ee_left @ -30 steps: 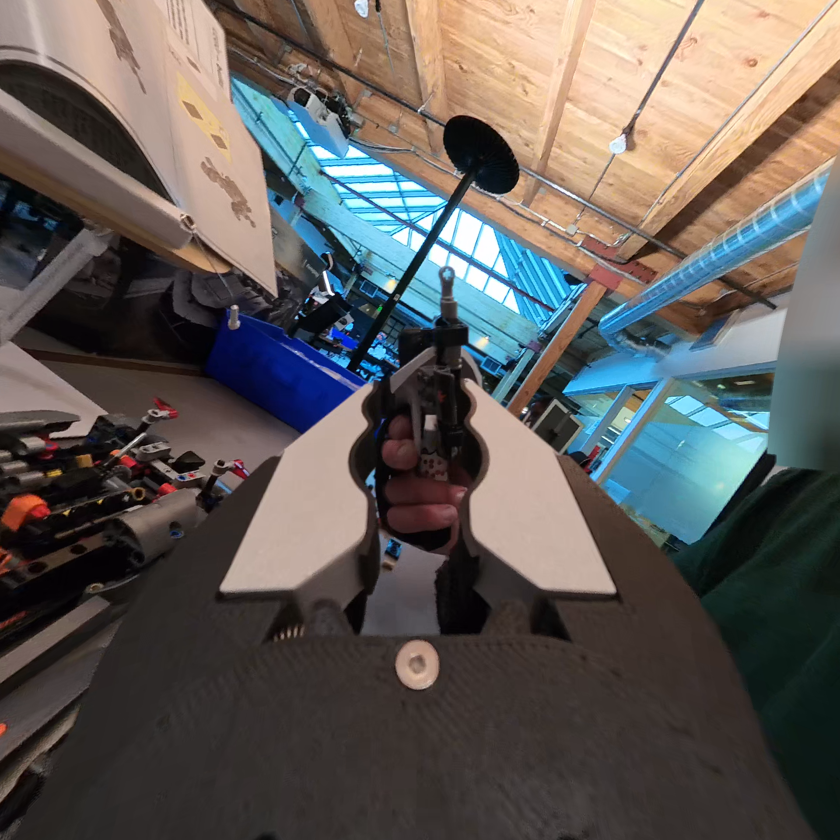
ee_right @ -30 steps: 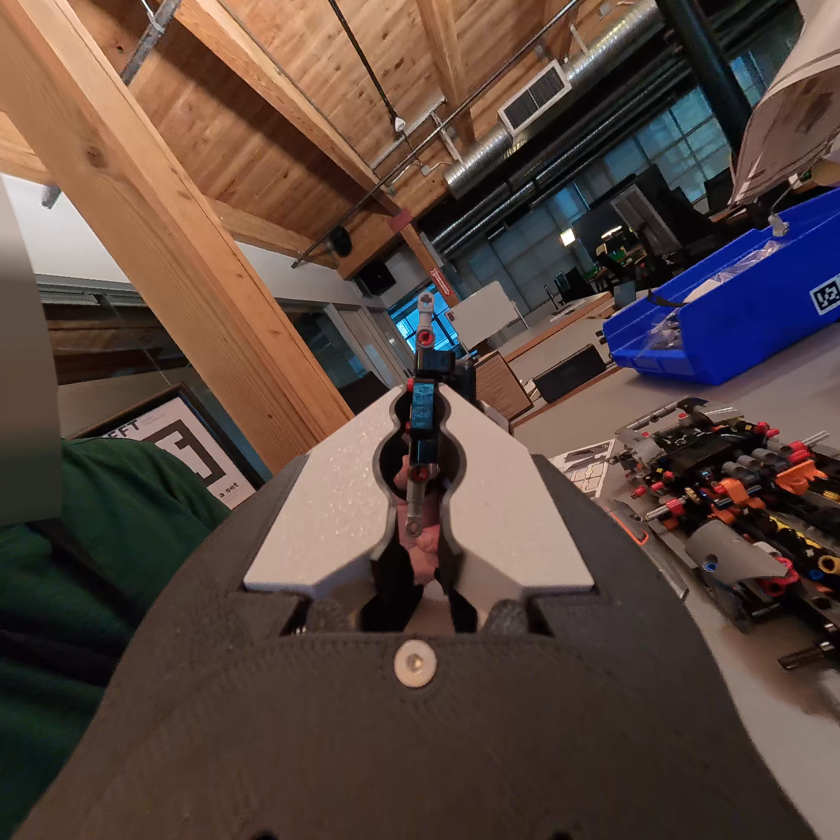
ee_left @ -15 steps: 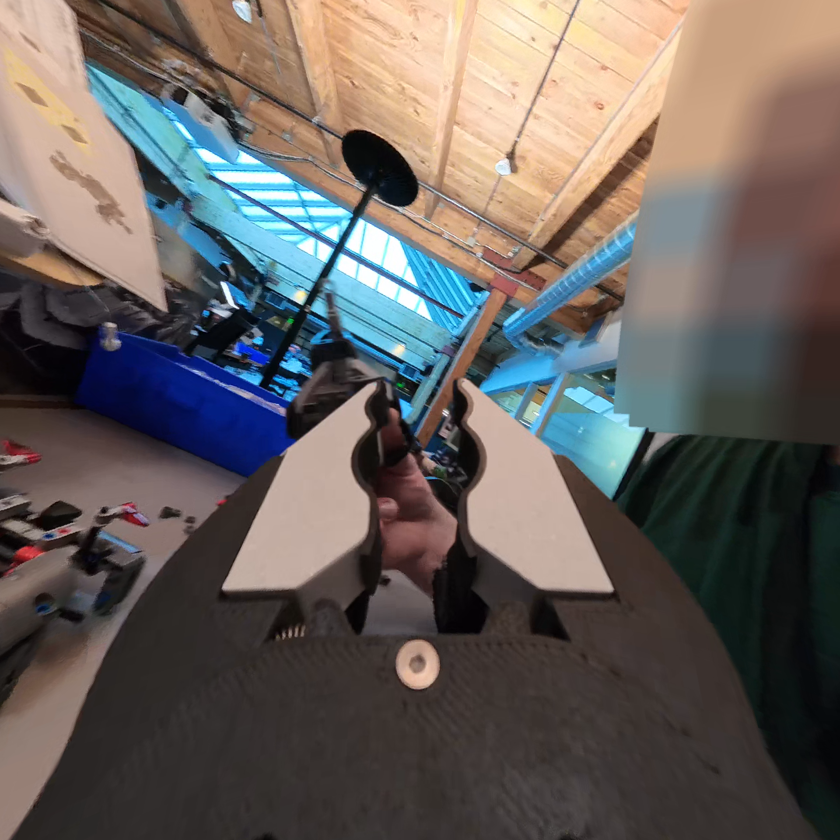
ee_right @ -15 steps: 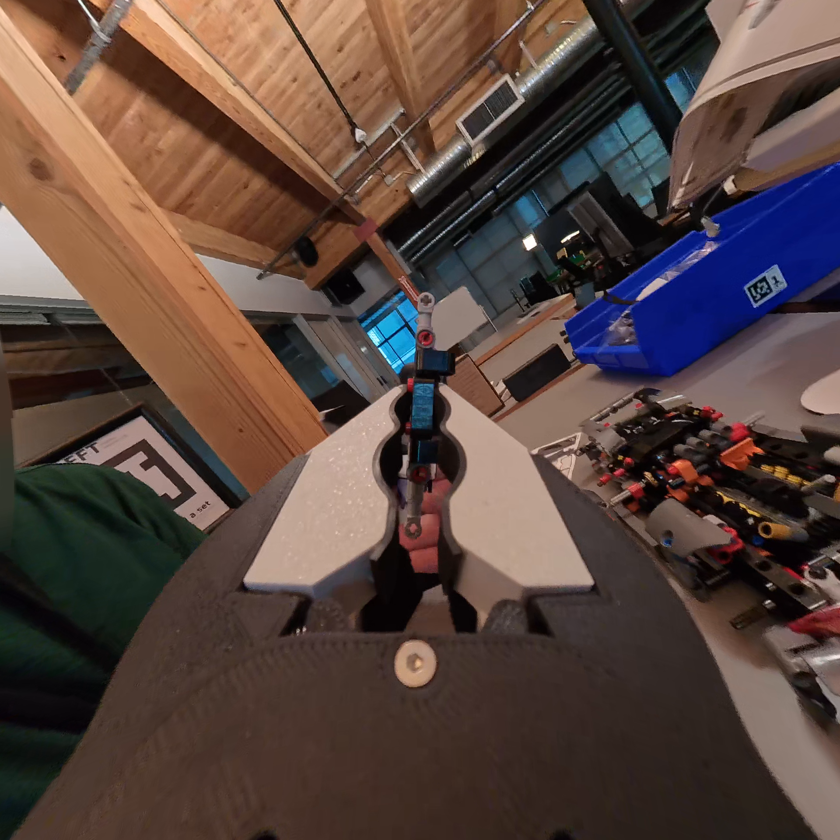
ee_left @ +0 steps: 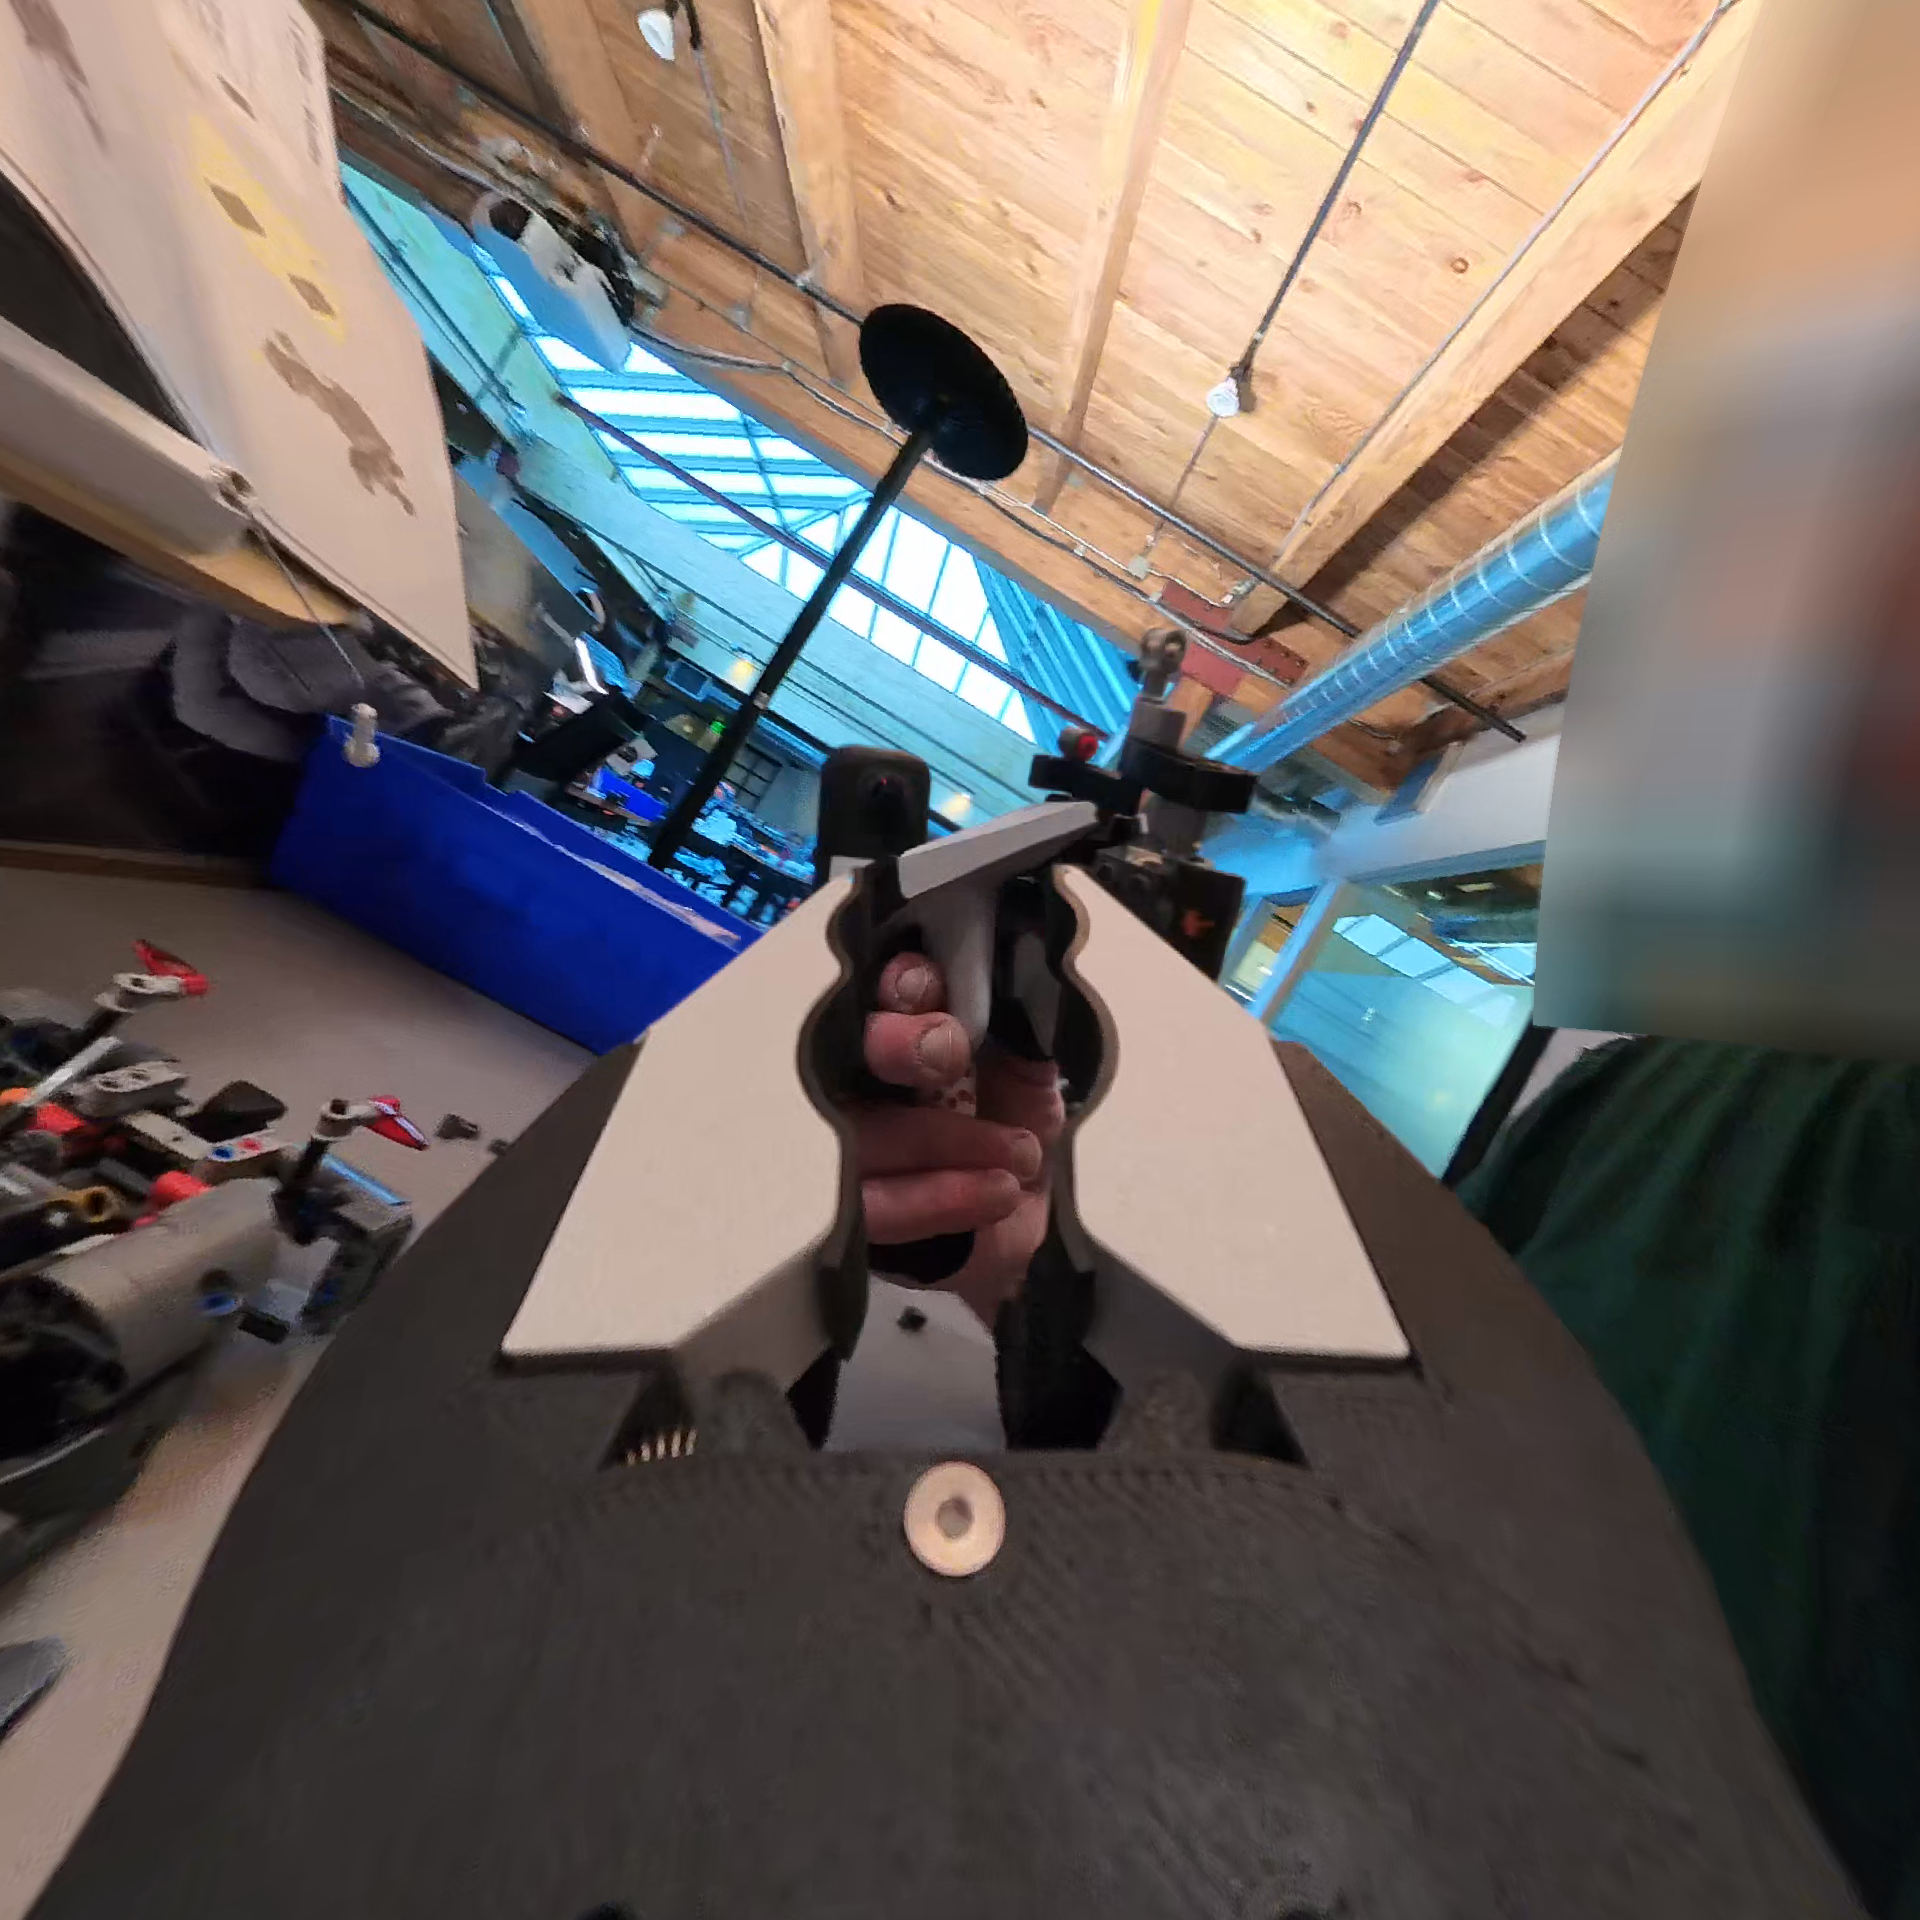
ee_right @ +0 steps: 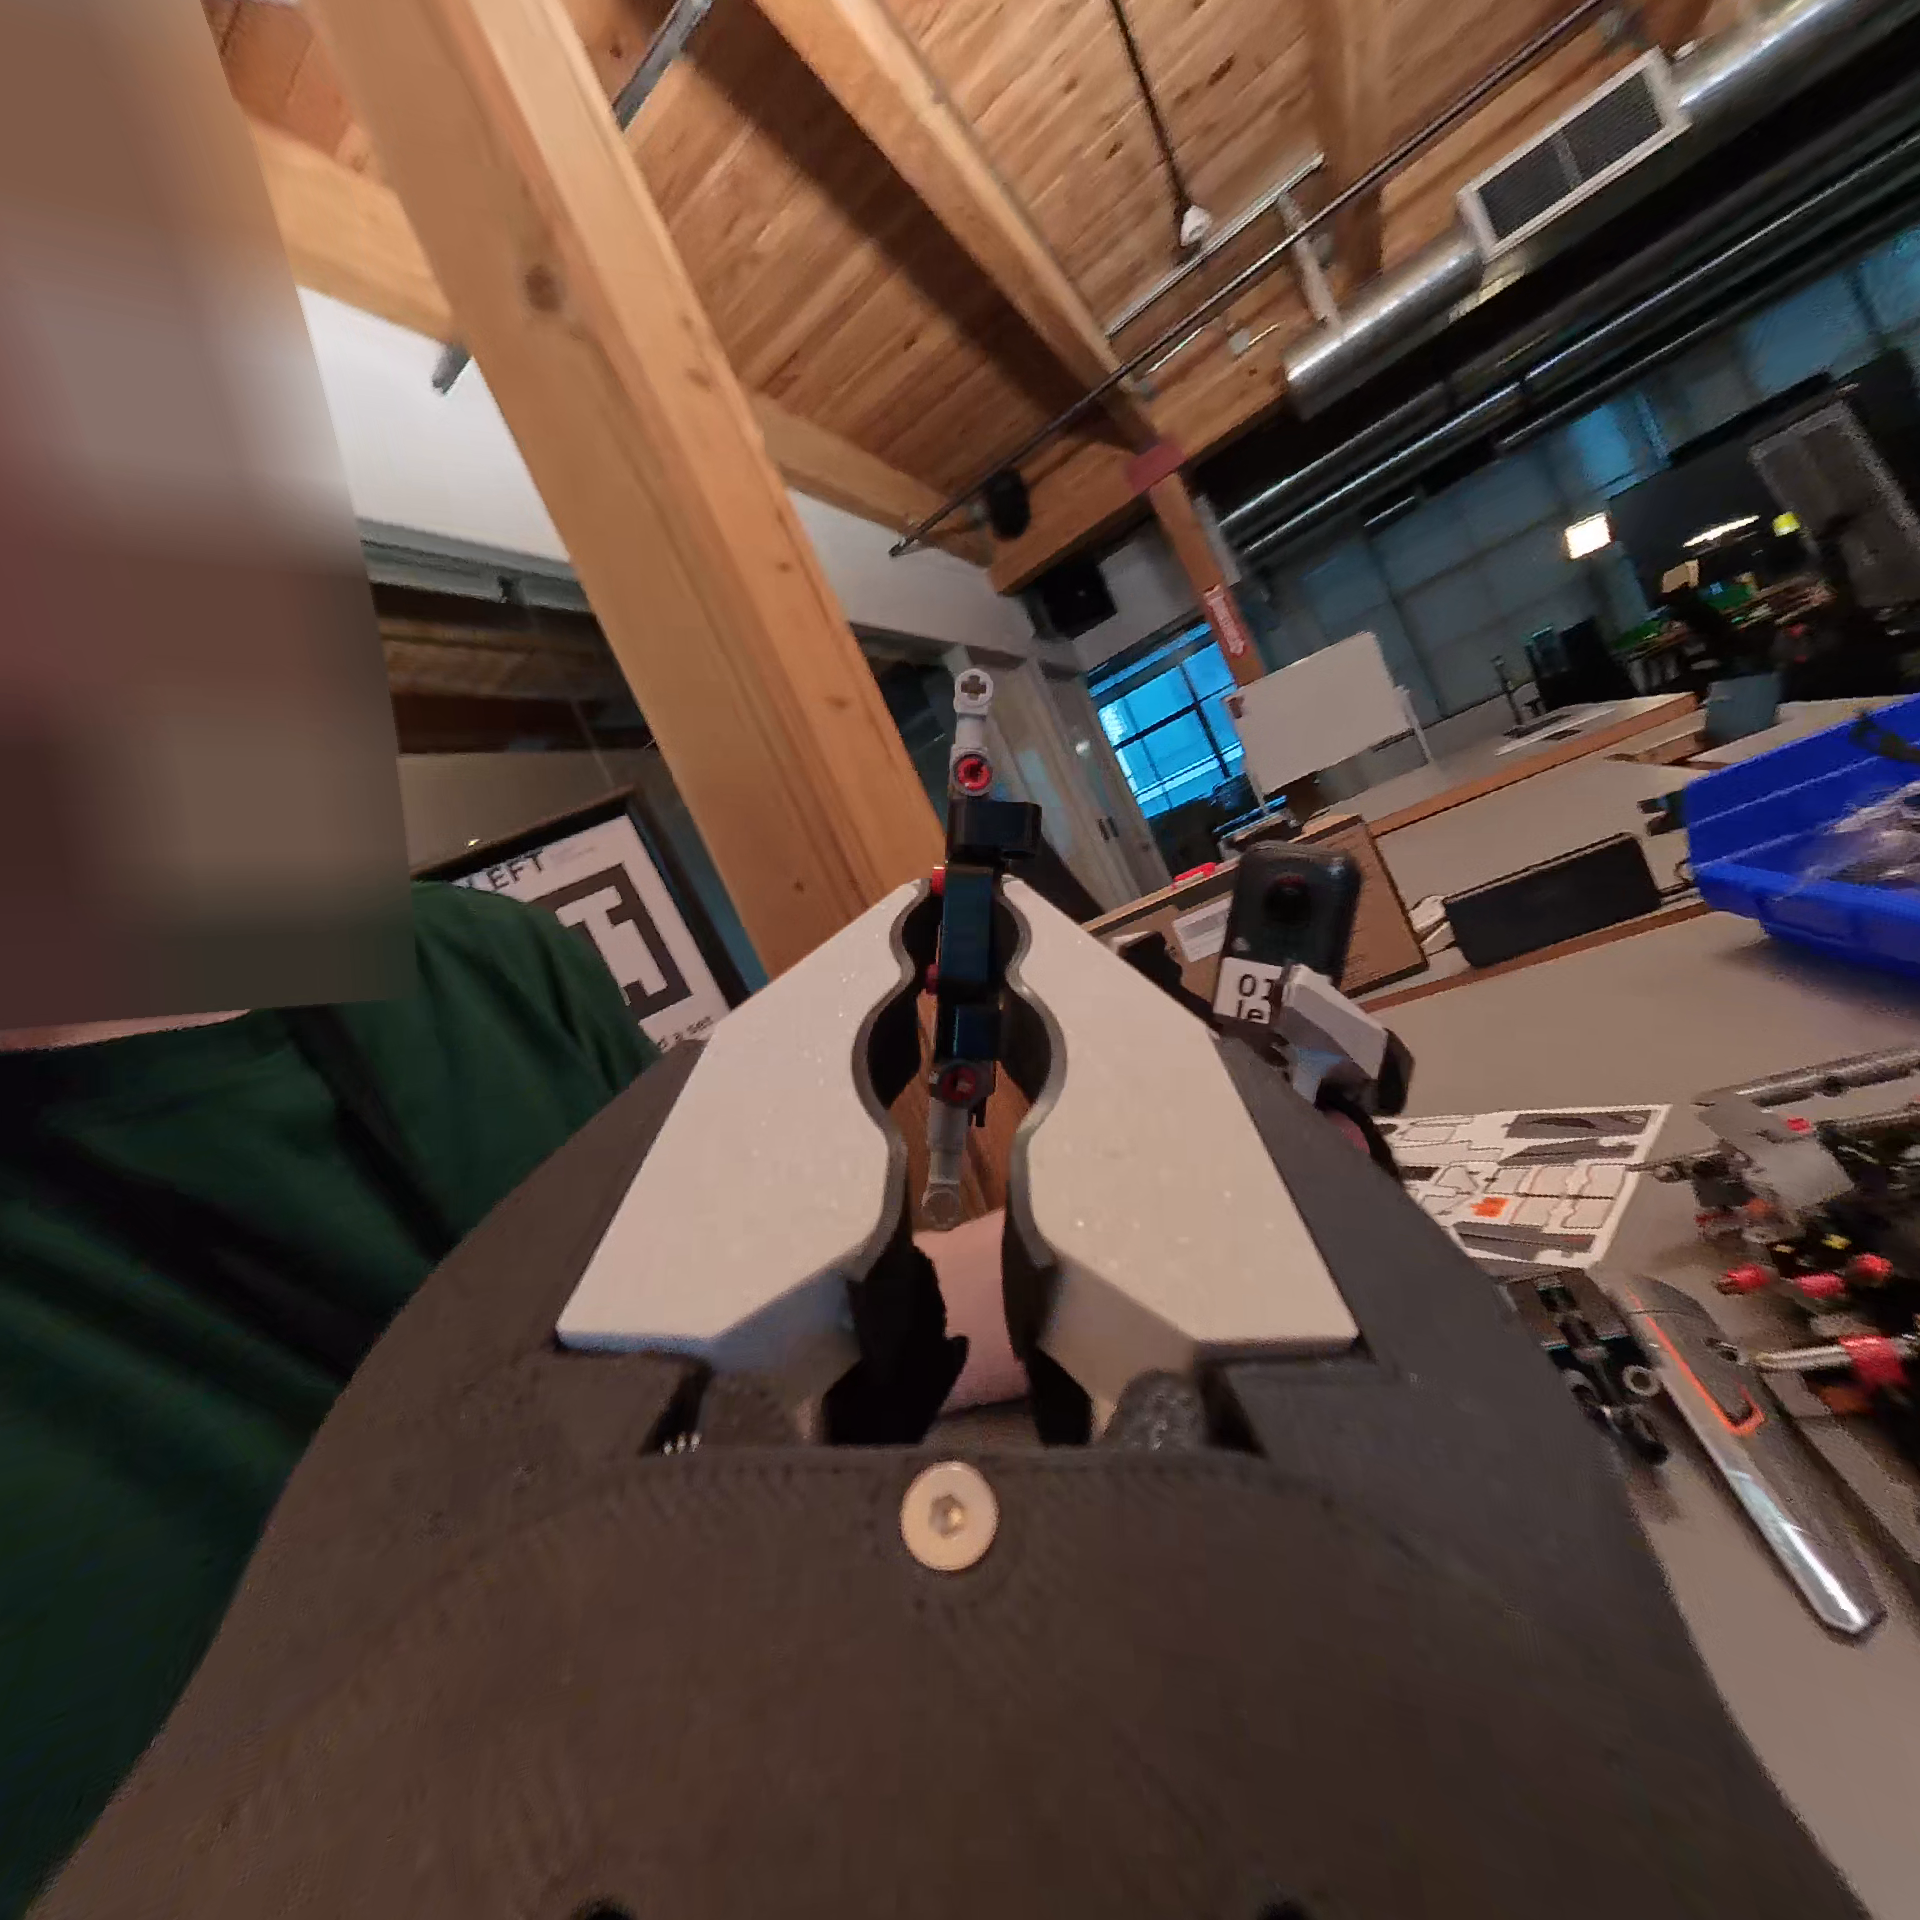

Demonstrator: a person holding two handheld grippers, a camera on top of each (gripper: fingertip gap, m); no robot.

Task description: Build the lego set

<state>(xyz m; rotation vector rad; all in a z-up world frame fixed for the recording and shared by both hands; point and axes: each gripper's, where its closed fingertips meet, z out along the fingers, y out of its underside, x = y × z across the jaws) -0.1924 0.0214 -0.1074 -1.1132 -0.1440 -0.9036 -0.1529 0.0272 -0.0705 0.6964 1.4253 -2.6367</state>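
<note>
My right gripper (ee_right: 968,902) is shut on a small lego subassembly (ee_right: 966,935): dark beams with red pins and grey link rods sticking out above and below. It is held up in the air. My left gripper (ee_left: 956,904) is open and empty, pointing at the right gripper (ee_left: 987,862) just beyond it. The subassembly also shows in the left wrist view (ee_left: 1153,769), above and right of the left fingertips. The left gripper appears in the right wrist view (ee_right: 1320,1039), close on the right. The partly built lego model (ee_left: 135,1236) lies on the grey table (ee_left: 343,1018) and also shows in the right wrist view (ee_right: 1829,1247).
A blue bin (ee_left: 488,894) stands at the back of the table, also seen in the right wrist view (ee_right: 1808,852). A sticker sheet (ee_right: 1527,1174) lies beside the model. An open instruction booklet (ee_left: 208,260) stands on the left. A person in a green top (ee_right: 260,1195) is close behind both grippers.
Both grippers have swung toward each other. The right gripper turned left, away from the model, still holding the subassembly. The left gripper now shows in the right wrist view.
</note>
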